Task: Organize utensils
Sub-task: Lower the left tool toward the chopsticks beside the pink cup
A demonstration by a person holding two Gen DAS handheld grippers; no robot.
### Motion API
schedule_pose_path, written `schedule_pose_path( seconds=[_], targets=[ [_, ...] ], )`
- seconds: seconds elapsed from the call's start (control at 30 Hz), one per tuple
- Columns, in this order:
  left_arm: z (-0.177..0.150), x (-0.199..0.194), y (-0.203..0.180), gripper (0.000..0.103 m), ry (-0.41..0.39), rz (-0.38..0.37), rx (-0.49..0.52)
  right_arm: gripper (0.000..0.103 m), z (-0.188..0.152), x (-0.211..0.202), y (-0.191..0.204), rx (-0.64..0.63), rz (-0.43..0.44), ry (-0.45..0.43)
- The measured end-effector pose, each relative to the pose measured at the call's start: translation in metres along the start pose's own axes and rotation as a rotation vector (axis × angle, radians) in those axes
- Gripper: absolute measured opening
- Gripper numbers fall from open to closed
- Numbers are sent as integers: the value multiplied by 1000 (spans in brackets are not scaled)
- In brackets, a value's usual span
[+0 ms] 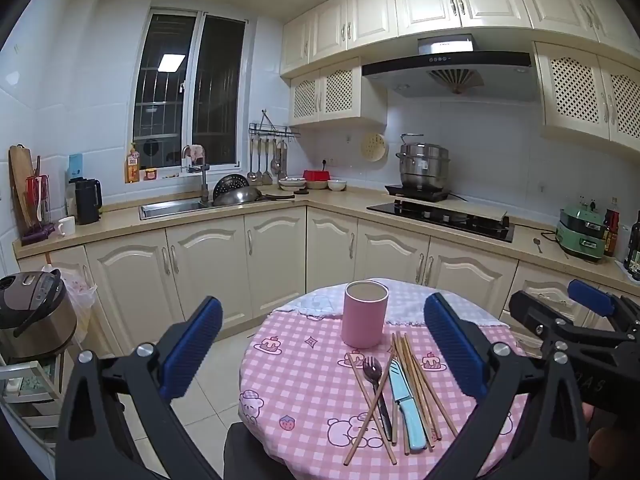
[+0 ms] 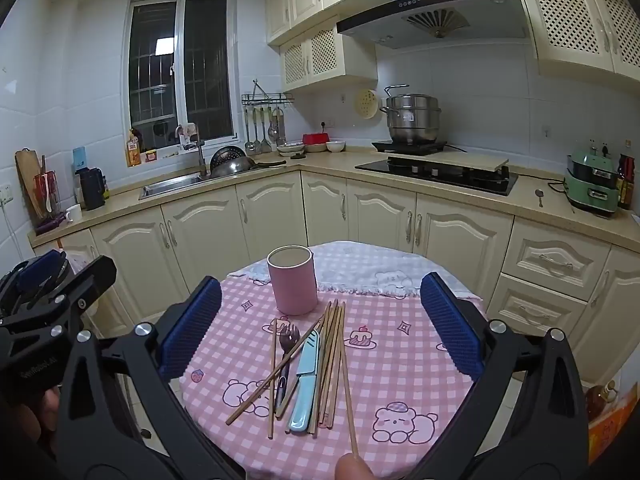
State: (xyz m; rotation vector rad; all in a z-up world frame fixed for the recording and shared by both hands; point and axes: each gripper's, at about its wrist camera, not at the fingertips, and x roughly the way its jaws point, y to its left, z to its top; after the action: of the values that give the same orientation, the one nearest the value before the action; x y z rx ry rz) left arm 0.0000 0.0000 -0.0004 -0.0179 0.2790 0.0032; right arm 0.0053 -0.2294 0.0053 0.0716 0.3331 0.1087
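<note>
Utensils lie loose and unsorted between two sets of jaws spread wide with nothing in them, over a small round kitchen surface (image 1: 304, 396) under a pink checked cloth. The left gripper (image 1: 322, 354) and the right gripper (image 2: 320, 328) both hover short of the pile, each tilted slightly downward, blue pads well apart and touching nothing; in the left view the right gripper shows off to the side, also clear of the cloth.

Just ahead of the jaws, a spread of wooden chopsticks (image 2: 332, 360) fans across the cloth, some crossing a dark fork (image 2: 287, 344) and lying against a light-blue knife (image 2: 306, 380), its blade in a matching sheath. Beyond them, upright and apparently empty, stands a pink cylindrical holder (image 2: 294, 284), close to the chopstick tips but not touching. A fingertip edges into the bottom of the right view, near the end of one chopstick.

Sorting appears not yet begun: nothing stands in the holder. The next move likely calls for one gripper to descend on a single piece, perhaps the knife or an outlying chopstick, and close across its narrow width. Thin sticks lying flat and overlapped could slip or drag neighbours along.
</note>
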Motion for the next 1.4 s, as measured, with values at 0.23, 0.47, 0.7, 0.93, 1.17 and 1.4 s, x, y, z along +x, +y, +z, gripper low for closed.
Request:
schedule_pose_path(
  seconds=[0.23, 0.47, 0.7, 0.93, 1.17, 1.4],
  targets=[
    [-7, 10, 2, 99, 15, 0, -5, 97, -1, 4, -3, -4, -1, 9],
    [-10, 27, 5, 99, 76, 2, -4, 97, -7, 19, -8, -11, -9, 43],
    [-22, 68, 12, 99, 145, 15, -7, 97, -19, 53, -22, -14, -33, 125],
    [-47, 132, 18, 99, 287, 25, -5, 97, -34, 98, -49, -14, -70, 248],
    [-84, 190, 5, 99, 490, -1, 37, 97, -57, 139, -67, -4, -65, 391],
    [-107, 236, -16, 99, 622, -29, 54, 97, -81, 176, -79, -4, -54, 544]
  ],
)
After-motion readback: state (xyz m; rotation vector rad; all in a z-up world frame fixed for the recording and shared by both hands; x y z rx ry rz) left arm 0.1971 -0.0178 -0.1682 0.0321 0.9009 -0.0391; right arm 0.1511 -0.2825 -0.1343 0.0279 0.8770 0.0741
